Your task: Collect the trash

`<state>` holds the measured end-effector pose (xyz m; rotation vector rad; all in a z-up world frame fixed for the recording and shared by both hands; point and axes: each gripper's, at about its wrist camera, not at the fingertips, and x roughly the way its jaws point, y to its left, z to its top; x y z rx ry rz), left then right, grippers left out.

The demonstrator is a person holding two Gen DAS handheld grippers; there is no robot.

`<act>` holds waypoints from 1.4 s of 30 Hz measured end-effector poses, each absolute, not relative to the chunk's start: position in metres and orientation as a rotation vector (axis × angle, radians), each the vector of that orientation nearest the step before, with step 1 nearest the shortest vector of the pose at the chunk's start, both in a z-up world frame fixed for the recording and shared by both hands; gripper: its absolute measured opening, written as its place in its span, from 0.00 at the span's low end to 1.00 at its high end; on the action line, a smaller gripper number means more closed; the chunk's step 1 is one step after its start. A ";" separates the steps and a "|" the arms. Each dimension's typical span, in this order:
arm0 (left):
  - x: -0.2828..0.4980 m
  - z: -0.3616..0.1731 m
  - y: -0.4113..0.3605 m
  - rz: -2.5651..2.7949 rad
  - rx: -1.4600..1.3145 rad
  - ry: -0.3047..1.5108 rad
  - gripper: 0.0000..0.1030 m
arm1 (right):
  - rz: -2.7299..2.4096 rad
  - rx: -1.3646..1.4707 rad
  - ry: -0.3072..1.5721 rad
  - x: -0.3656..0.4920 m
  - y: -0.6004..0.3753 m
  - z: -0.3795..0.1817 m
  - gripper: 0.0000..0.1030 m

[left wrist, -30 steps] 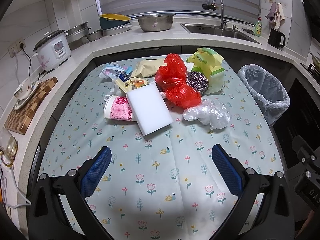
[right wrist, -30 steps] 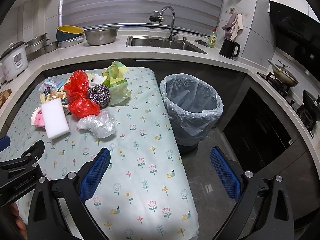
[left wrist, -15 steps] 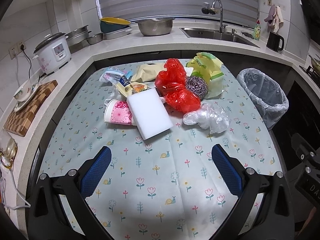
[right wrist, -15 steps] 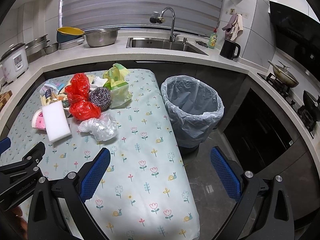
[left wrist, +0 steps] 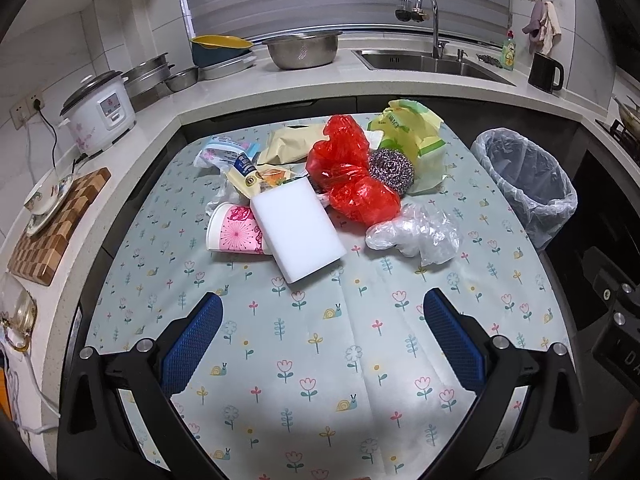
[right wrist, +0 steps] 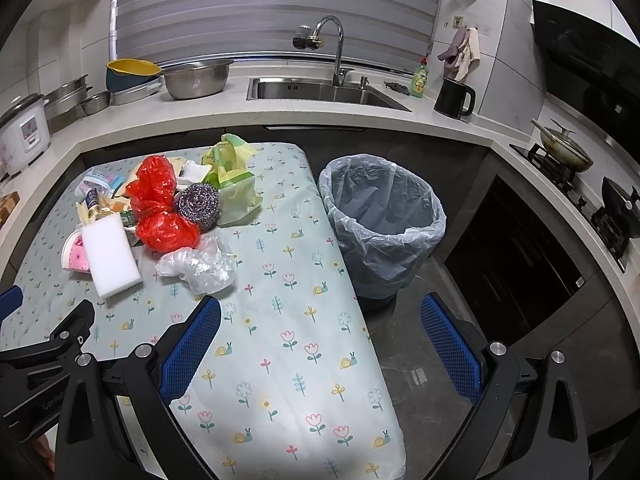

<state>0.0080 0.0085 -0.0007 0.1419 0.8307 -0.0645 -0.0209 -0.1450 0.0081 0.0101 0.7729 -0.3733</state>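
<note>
Both tongs are built alike. The left tongs point(left wrist: 322, 340) and right tongs point(right wrist: 320, 340) are formed of black angular frames, fitted with silver screw heads and faced with blue, diamond-textured pads point(left wrist: 192, 342). White lettering is printed on the black bodies.

Bare tablecloth point(left wrist: 320, 344) lies before the trash pile point(left wrist: 320, 196).

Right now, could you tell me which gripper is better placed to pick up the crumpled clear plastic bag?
Probably the right gripper: the crumpled clear plastic bag lies just beyond its left finger, and the lined grey trash bin stands directly ahead. The left gripper, also open, faces the white foam block.
</note>
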 end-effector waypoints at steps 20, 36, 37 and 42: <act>0.017 0.006 0.013 -0.079 0.137 0.834 0.93 | -0.384 0.017 0.769 -0.010 -0.145 0.014 0.93; 0.025 0.013 0.005 -0.105 0.133 0.825 0.93 | -0.404 0.031 0.770 -0.004 -0.156 0.012 0.93; 0.025 0.013 0.005 -0.107 0.133 0.823 0.93 | -0.403 0.034 0.771 -0.003 -0.157 0.012 0.93; 0.029 0.015 0.004 -0.106 0.130 0.820 0.93 | -0.405 0.036 0.770 -0.001 -0.159 0.012 0.93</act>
